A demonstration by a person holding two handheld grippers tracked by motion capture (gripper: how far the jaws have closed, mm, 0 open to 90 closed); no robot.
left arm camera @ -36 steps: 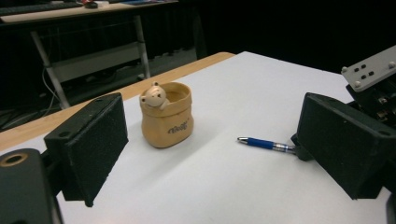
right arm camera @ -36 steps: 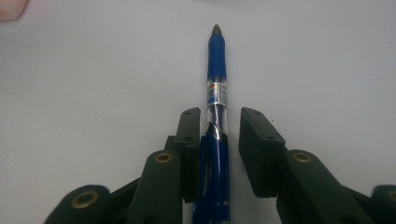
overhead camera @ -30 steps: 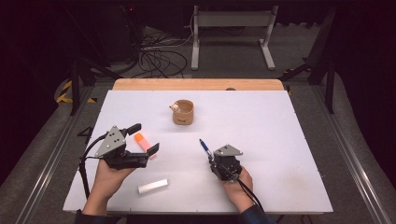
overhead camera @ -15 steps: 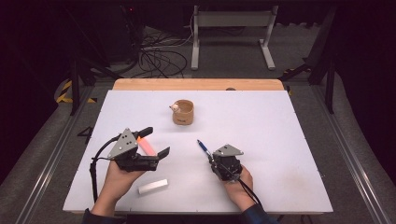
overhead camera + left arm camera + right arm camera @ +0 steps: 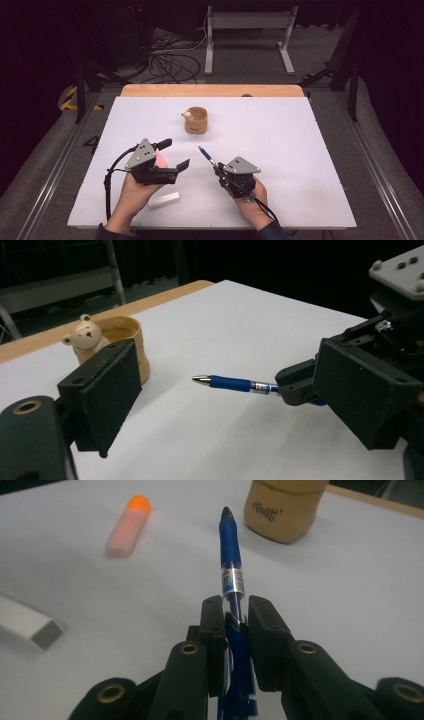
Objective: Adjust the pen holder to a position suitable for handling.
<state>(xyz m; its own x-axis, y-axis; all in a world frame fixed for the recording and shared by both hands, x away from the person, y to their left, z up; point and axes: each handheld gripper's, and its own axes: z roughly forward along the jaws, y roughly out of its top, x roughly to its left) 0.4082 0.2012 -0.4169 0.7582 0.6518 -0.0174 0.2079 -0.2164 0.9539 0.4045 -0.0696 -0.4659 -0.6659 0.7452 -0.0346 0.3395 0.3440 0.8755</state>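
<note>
My right gripper is shut on a blue pen, whose tip points up and left toward a wooden cup with a small bear figure on its rim. In the right gripper view both jaws clamp the pen at its clear barrel, gripper. My left gripper is open with nothing between its jaws, hovering over an orange-pink highlighter that it partly covers. The left gripper view looks between its wide jaws at the pen and the cup.
A white block lies near the front edge, by the left hand. The white table top has a wooden strip along its far edge. In the right gripper view the highlighter and the block lie to the left.
The left gripper has moved right, toward the table's middle, and now partly covers the highlighter. The right gripper has lifted a little with the pen still held.
</note>
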